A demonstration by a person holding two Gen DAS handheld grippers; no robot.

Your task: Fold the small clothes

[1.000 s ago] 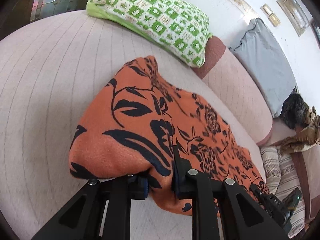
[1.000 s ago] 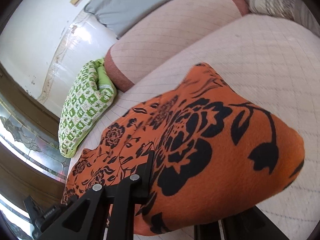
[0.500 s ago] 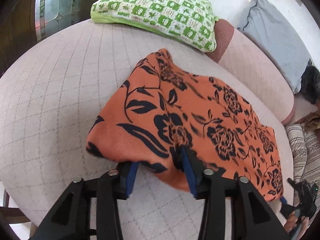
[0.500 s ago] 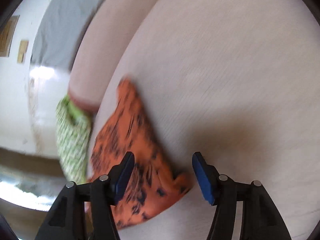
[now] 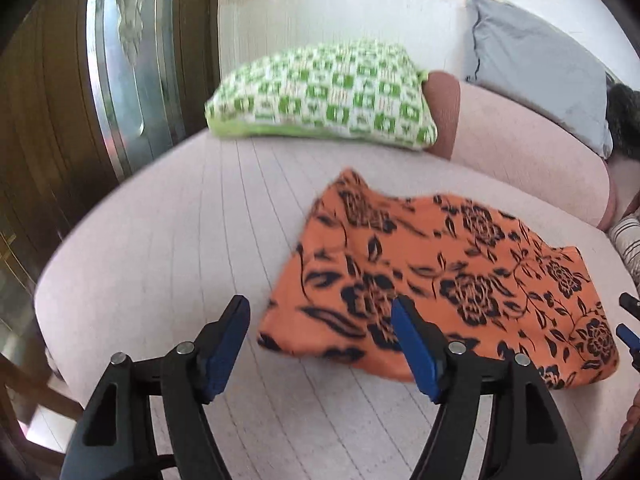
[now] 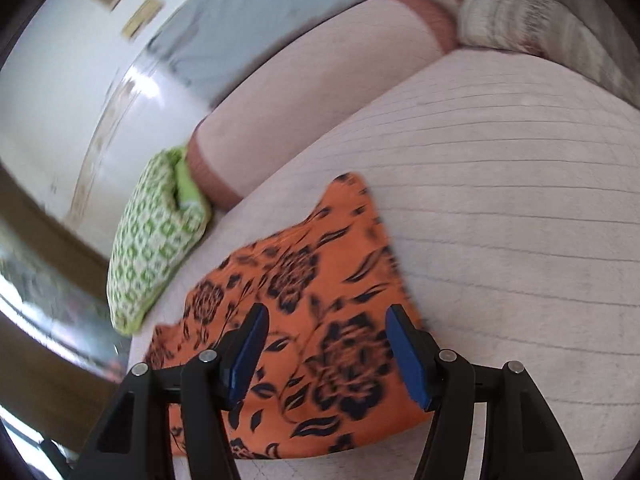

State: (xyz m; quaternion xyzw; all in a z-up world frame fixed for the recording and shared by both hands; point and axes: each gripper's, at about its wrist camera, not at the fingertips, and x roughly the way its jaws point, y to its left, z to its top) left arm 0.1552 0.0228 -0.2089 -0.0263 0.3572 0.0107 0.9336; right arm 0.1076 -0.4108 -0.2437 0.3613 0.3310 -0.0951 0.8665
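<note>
Left wrist view: the left tongs (image 5: 320, 344) fill the bottom of the frame, jaws opening, blue pads wide apart with nothing pressed between them. The orange floral cloth (image 5: 452, 280) lies folded on the pale quilted sofa seat (image 5: 180, 248) in the centre right; its near corner sits just beyond the right pad. A green checked pillow (image 5: 328, 96) rests at upper centre, and a grey cushion (image 5: 536, 64) leans at upper right. Only this view shows the dark wooden door with glass (image 5: 120, 60) on the left and the blue tips of the right tongs (image 5: 628, 328) at the right edge.

Right wrist view: the right tongs (image 6: 324, 356) point down over the cloth (image 6: 304, 280), jaws held apart and clear of the fabric seen between them. Only here does a striped cushion (image 6: 532, 20) show clearly, at upper right. The pillow (image 6: 156, 240) lies at centre left.
</note>
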